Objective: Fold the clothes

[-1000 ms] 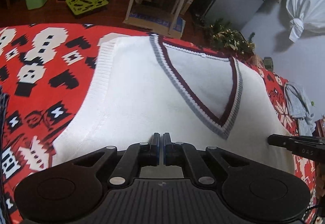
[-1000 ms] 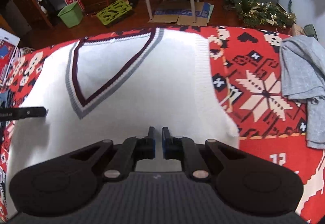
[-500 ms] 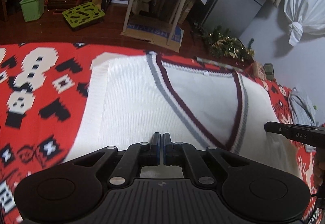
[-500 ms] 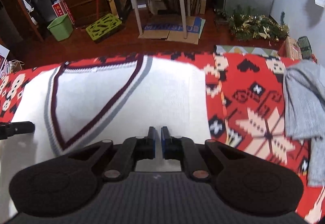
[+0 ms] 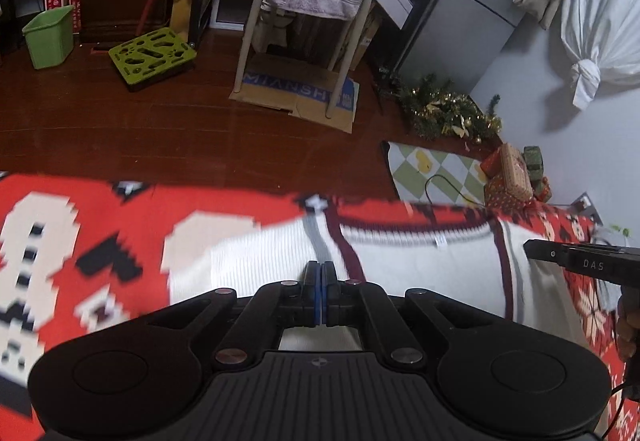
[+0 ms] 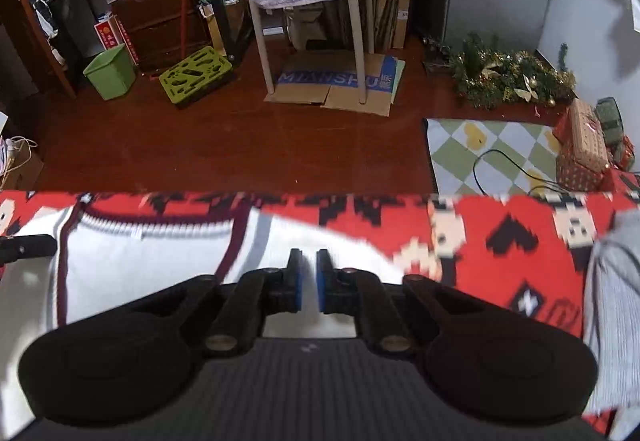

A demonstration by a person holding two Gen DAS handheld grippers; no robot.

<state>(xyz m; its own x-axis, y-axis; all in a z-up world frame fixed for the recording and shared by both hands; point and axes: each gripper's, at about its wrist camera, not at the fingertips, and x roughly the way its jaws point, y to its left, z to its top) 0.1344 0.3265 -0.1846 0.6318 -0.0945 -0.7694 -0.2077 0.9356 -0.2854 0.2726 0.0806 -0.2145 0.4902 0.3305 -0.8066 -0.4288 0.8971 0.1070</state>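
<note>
Left wrist view: my left gripper (image 5: 319,291) sits low at centre frame, its blue pads pressed together with no cloth visible between them, over the white V-neck sweater (image 5: 420,273) lying on the red patterned blanket (image 5: 100,233). In the right wrist view, my right gripper (image 6: 307,281) shows a narrow gap between its pads, above the sweater (image 6: 140,261). A grey garment (image 6: 612,301) lies at that frame's right edge.

Ahead of your jaws lies a white knit vest (image 5: 420,273) with a maroon-and-grey striped V-neck, spread on a red blanket (image 6: 500,237) patterned in black and cream blocks, a grey garment (image 6: 612,301) right of your right jaws, blue pads (image 6: 298,291) lining them.
</note>
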